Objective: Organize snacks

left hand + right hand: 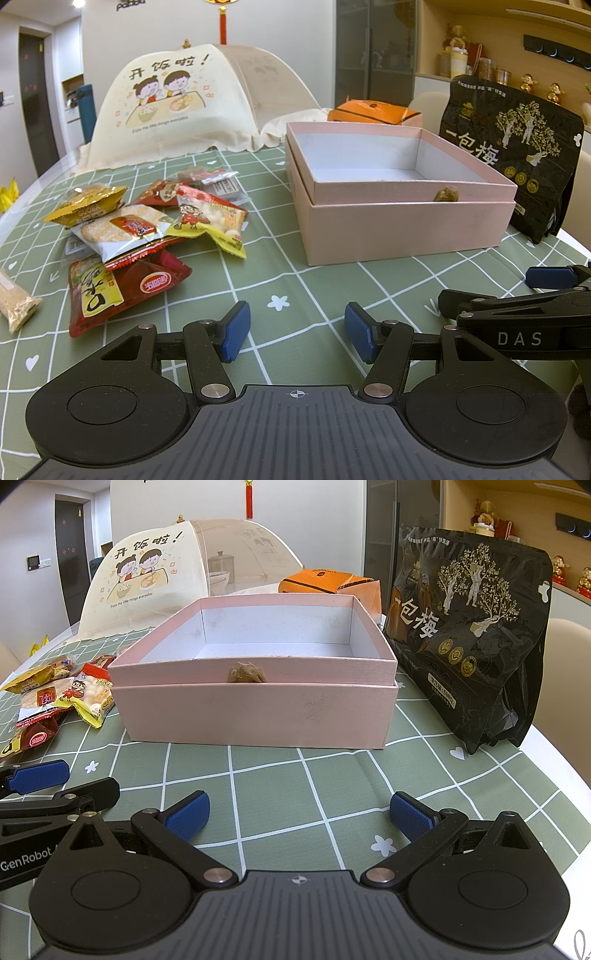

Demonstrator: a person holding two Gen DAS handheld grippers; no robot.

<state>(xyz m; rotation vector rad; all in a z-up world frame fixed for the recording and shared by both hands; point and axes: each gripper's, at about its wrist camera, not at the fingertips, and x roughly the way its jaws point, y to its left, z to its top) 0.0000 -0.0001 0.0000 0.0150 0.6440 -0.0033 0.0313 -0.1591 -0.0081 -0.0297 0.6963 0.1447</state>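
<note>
A pile of small snack packets (147, 221) lies on the green checked tablecloth, left of an open pink box (399, 221) whose inside shows nothing in it. The same pink box (255, 712) fills the middle of the right wrist view, with the snack packets (62, 698) at its left. A tall black snack bag (476, 627) stands right of the box. My left gripper (295, 332) hovers open over bare cloth, short of the pile and box. My right gripper (299, 818) is open too, in front of the box, with nothing between its fingers.
A cream mesh food cover (177, 107) stands at the back of the table, with an orange box (328, 585) beside it behind the pink box. A clear packet of grains (16, 302) lies at the far left. The table edge curves away at the right (561, 753).
</note>
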